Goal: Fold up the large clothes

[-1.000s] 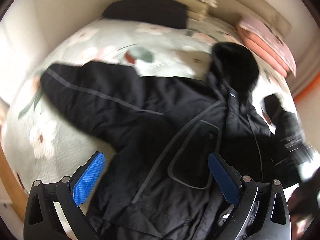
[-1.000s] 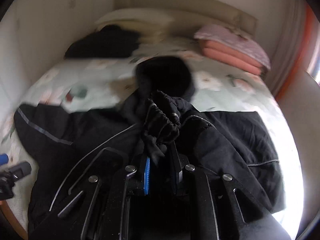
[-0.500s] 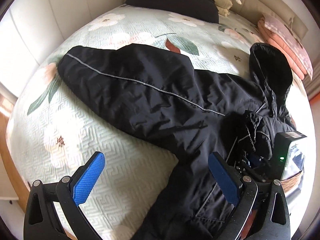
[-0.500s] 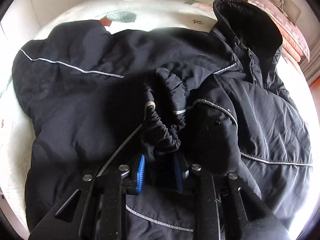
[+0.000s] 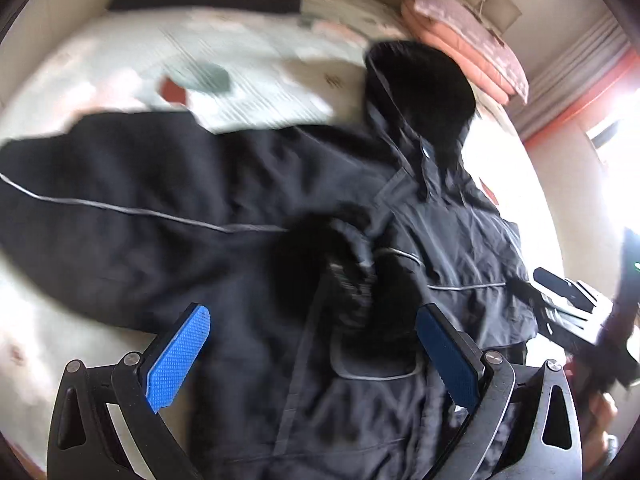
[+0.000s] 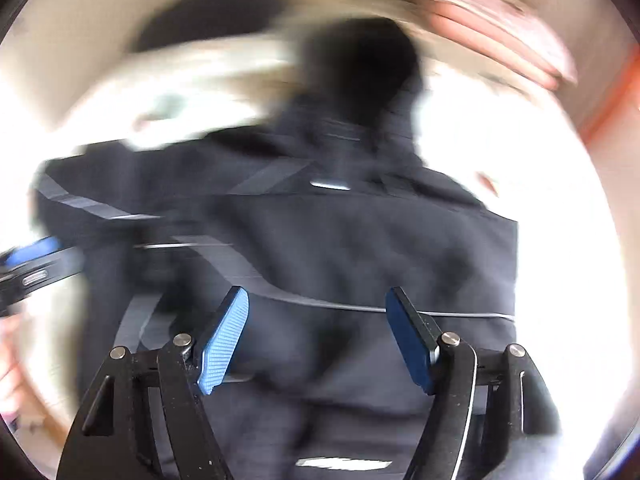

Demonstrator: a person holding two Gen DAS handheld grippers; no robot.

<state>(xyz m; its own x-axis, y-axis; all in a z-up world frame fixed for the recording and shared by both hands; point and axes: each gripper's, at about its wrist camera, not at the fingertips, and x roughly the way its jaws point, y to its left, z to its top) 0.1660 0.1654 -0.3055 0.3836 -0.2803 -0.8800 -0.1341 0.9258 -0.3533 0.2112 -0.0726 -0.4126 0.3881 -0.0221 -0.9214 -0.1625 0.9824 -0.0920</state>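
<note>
Bedding (image 5: 248, 92) in a pale floral print is used as the folding surface, broad enough for a large garment to be laid flat. Pillows (image 5: 468, 48) are stacked at the far end, out of the way. Most of the bed is covered by the black jacket (image 5: 208, 184), spread with its hood (image 5: 420, 84) toward the pillows, so that its outline can be read. One sleeve (image 5: 80, 184) is stretched out to the side and appears not yet folded. The other sleeve's cuff (image 5: 352, 264) is seen lying bunched on the chest, apparently folded inward.

Above the lower chest the left gripper (image 5: 312, 348) is held with jaws spread wide and nothing between them, probably ready for the outstretched sleeve. The right gripper (image 6: 316, 332) is also seen released: its jaws have just been opening, and nothing is pinched between the blue pads (image 6: 224, 344), only jacket fabric lying below them. This view is heavily blurred, so contact with the cloth cannot be told.
</note>
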